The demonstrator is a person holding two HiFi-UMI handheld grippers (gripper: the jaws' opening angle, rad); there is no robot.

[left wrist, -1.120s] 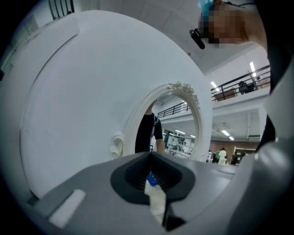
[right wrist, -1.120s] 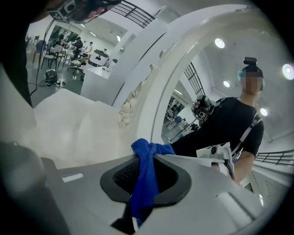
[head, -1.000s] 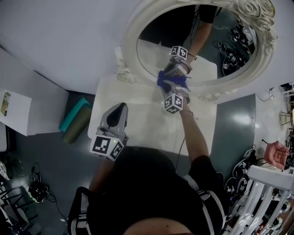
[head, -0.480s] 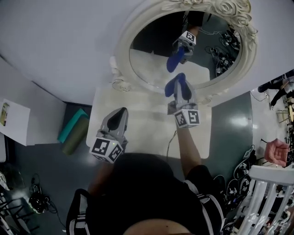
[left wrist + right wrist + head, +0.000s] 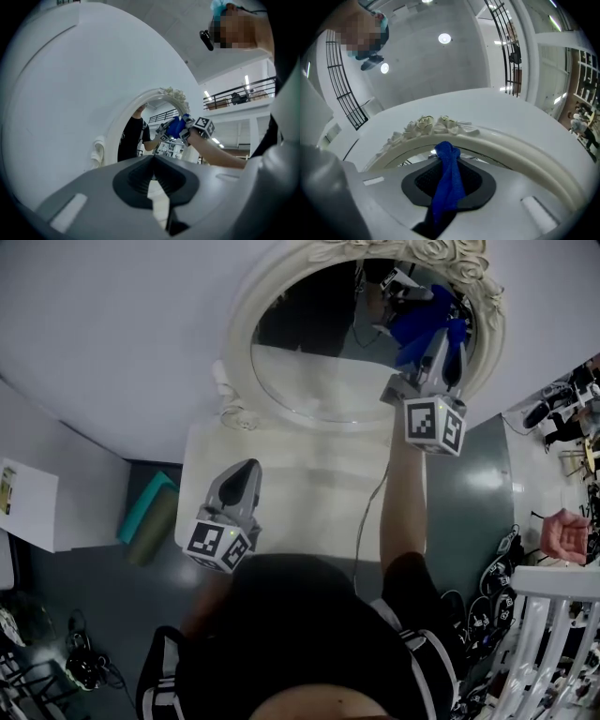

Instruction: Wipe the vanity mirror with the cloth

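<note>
Right gripper (image 5: pixel 444 341) is pressing its clamped blue cloth (image 5: pixel 447 183) against the oval cream-framed vanity mirror (image 5: pixel 319 381); left gripper (image 5: pixel 245 472) is hovering closed, empty.

Two hand-held grippers (image 5: pixel 250 467) (image 5: pixel 448 339), one cloth (image 5: pixel 448 182), one vanity mirror (image 5: pixel 319 371), one table (image 5: pixel 309 486)

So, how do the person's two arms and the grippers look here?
The left gripper and the right gripper are light grey tapered shells with dark grey ribbed pads inside the jaws. Each carries a white cube with black square markers. A thin cable runs from the right one along the arm. The person wears a black short-sleeved top with white stripes on the sleeves.
</note>
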